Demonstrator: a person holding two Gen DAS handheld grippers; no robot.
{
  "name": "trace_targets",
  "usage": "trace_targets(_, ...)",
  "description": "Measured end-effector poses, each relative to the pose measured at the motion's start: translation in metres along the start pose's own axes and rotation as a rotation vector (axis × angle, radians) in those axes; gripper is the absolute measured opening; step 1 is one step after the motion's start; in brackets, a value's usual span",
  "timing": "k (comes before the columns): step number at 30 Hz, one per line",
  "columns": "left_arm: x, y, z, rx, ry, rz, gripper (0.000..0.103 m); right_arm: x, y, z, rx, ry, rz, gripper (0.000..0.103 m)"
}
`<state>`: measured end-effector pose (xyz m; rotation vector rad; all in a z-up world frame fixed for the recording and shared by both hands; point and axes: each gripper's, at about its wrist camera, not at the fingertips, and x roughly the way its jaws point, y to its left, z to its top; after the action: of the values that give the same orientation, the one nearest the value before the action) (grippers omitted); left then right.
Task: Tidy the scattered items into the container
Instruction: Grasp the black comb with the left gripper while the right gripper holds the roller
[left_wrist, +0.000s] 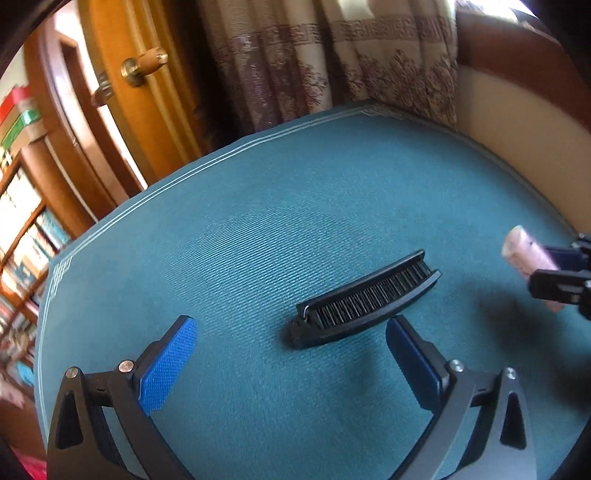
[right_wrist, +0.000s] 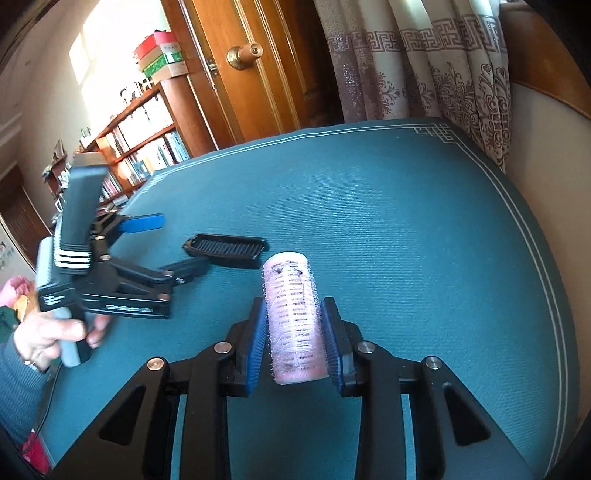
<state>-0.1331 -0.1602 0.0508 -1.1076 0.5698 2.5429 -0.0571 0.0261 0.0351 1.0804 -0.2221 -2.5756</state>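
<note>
Black folding comb (left_wrist: 364, 299) lies on the teal counter (left_wrist: 258, 221), long axis crosswise just ahead of the wide-open left gripper (left_wrist: 291, 354); right gripper (right_wrist: 295, 332) fingers clamp a pink hair roller (right_wrist: 293, 321) beside the comb

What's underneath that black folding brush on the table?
The black folding brush lies directly on the teal table mat. Nothing else shows beneath, though its footprint is covered.
</note>
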Motion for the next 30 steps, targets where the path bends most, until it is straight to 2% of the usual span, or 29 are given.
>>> trace_targets(5, 0.014, -0.007, 0.008, 0.047, -0.002, -0.005, 0.103, -0.001, -0.001, -0.003, 0.028, -0.009, 0.012, 0.032)
trace_targets(13, 0.029, -0.009, 0.024, -0.003, 0.004, -0.050, 0.102, -0.001, -0.009, -0.004, 0.075, -0.023, -0.016, 0.032)
trace_targets(20, 0.034, -0.008, 0.024, -0.078, -0.001, -0.108, 0.101, 0.003, -0.012, -0.005, 0.080, -0.021, -0.014, 0.032)
trace_targets(22, 0.036, -0.007, 0.024, -0.098, 0.000, -0.149, 0.090, 0.005, -0.012, -0.007, 0.080, -0.015, -0.014, 0.032)
trace_targets(23, 0.035, -0.007, 0.023, -0.107, -0.003, -0.158, 0.088, 0.005, -0.012, -0.007, 0.081, -0.011, -0.015, 0.032)
trace_targets(26, 0.031, -0.013, 0.023, -0.097, -0.019, -0.170, 0.071, 0.008, -0.011, -0.008, 0.081, -0.006, -0.016, 0.032)
trace_targets(28, 0.029, -0.018, 0.022, -0.089, -0.029, -0.178, 0.056, 0.008, -0.010, -0.009, 0.081, -0.006, -0.018, 0.032)
trace_targets(29, 0.028, -0.021, 0.021, -0.088, -0.033, -0.180, 0.052, 0.009, -0.010, -0.009, 0.081, -0.006, -0.019, 0.032)
trace_targets(30, 0.025, -0.023, 0.019, -0.089, -0.037, -0.181, 0.043, 0.009, -0.010, -0.009, 0.082, -0.006, -0.020, 0.032)
